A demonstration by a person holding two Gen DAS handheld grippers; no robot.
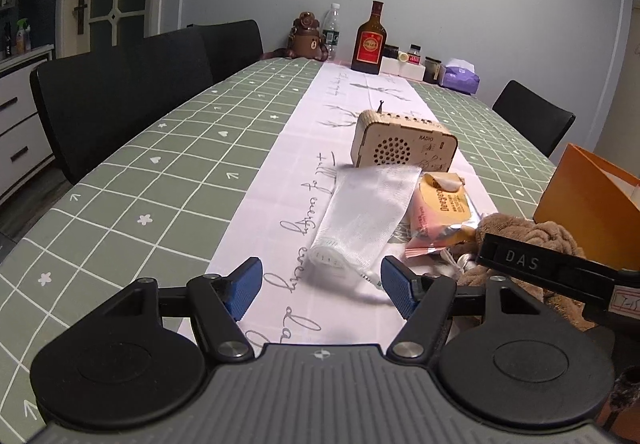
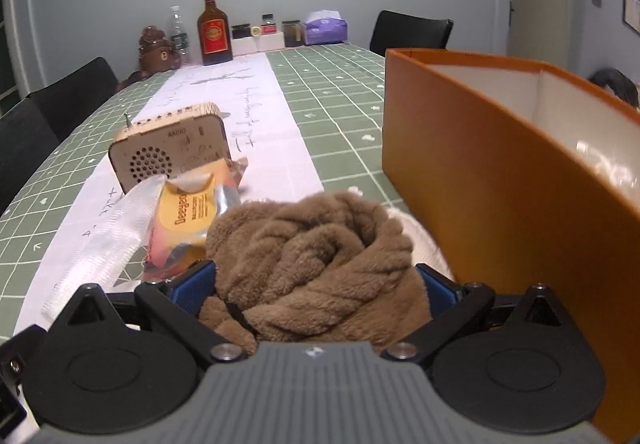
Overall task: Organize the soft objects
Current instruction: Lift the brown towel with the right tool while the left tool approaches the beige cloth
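The brown plush bundle (image 2: 316, 264) sits at the near edge of the table (image 2: 344, 92), just left of the orange box (image 2: 480, 172), and the right gripper (image 2: 316, 284) is clamped on it, blue pads pressed into its sides. To its left lie a yellow snack packet (image 2: 192, 216) and a white mesh pouch (image 1: 364, 216), with a wooden radio (image 1: 404, 144) beyond. The left gripper (image 1: 322, 284) hovers with its jaws apart, the near end of the pouch between its tips.
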